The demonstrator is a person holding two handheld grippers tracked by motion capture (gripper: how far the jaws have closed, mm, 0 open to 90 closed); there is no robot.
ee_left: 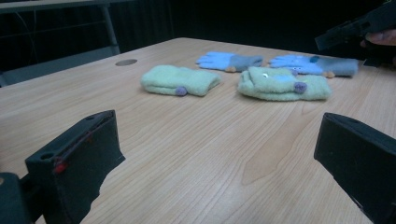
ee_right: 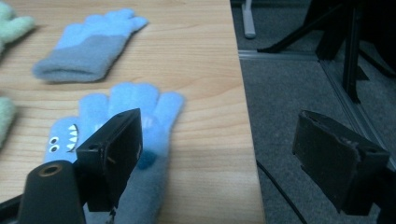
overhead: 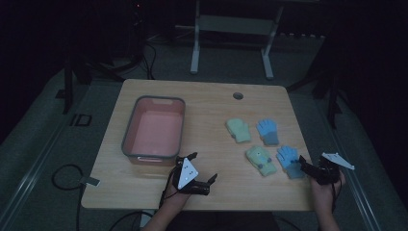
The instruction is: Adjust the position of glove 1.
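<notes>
Tabletop (overhead: 207, 103) is light wood-grain laminate with rounded corners and a round cable hole (overhead: 238, 95) near the far edge.

A rectangular plastic tub (overhead: 155, 128), grey rim and pink inside, sits left of centre.

Four fuzzy knit gloves lie flat on the right half, apart from each other:
- far green glove (overhead: 239, 130), plain, soft pile, with a small purple nub on its edge in the left gripper view.
- far blue glove (overhead: 267, 131) with a grey cuff.
- near green glove (overhead: 260, 160), folded, with blue patches and a purple nub.
- near blue glove (overhead: 289, 161), grey cuff, printed eyes and jagged teeth.

Your left gripper (overhead: 202, 168) is low over bare tabletop just in front of the tub; its fingers (ee_left: 74, 163) are spread wide and hold nothing. They are black, blocky and matte.

Your right gripper (ee_right: 233, 154) is at the right table edge, spread wide and holding nothing. One of its fingers (ee_right: 114, 151) is over the near blue glove's palm; I can't tell whether it touches. The other hangs past the edge over grey carpet (ee_right: 289, 93).

The room is dim. Metal frame legs (overhead: 195, 43) stand beyond the table.
</notes>
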